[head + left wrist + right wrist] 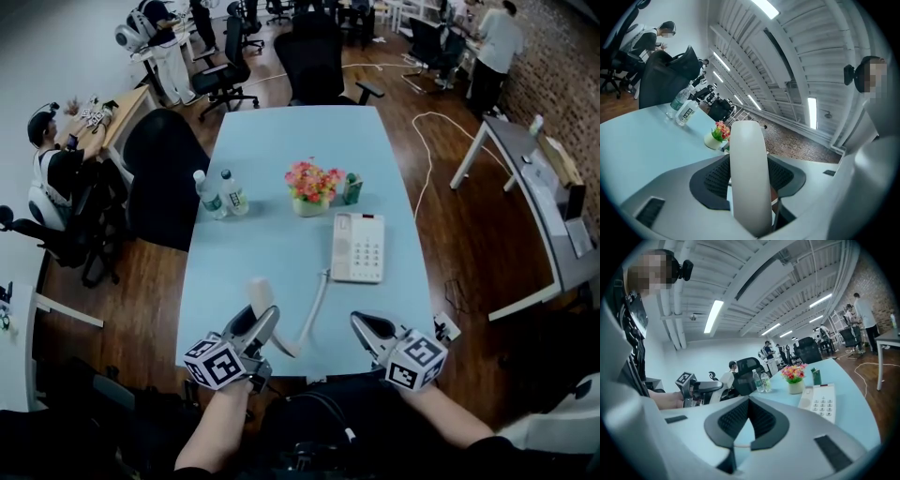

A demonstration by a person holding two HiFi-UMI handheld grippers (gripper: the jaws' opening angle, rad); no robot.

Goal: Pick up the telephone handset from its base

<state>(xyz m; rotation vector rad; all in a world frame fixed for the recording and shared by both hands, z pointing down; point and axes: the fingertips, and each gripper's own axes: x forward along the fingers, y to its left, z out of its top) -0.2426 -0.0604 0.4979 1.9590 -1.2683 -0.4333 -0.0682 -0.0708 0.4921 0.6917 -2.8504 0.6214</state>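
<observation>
The white telephone handset (263, 296) is off its base and stands tilted over the near part of the table. My left gripper (265, 321) is shut on it. In the left gripper view the handset (749, 178) fills the space between the dark pads (715, 178). A white cord (315, 305) runs from the handset up to the white keypad base (358, 247), which lies right of the table's middle. My right gripper (366, 325) hovers at the near edge, right of the cord, shut with nothing in it. The base (820, 403) lies ahead and to the right of it.
On the pale blue table (281, 159) stand a pot of flowers (312, 186), a small green carton (352, 188) and two water bottles (221, 194). Black office chairs (161, 173) stand at the left side and the far end. People work at desks further off.
</observation>
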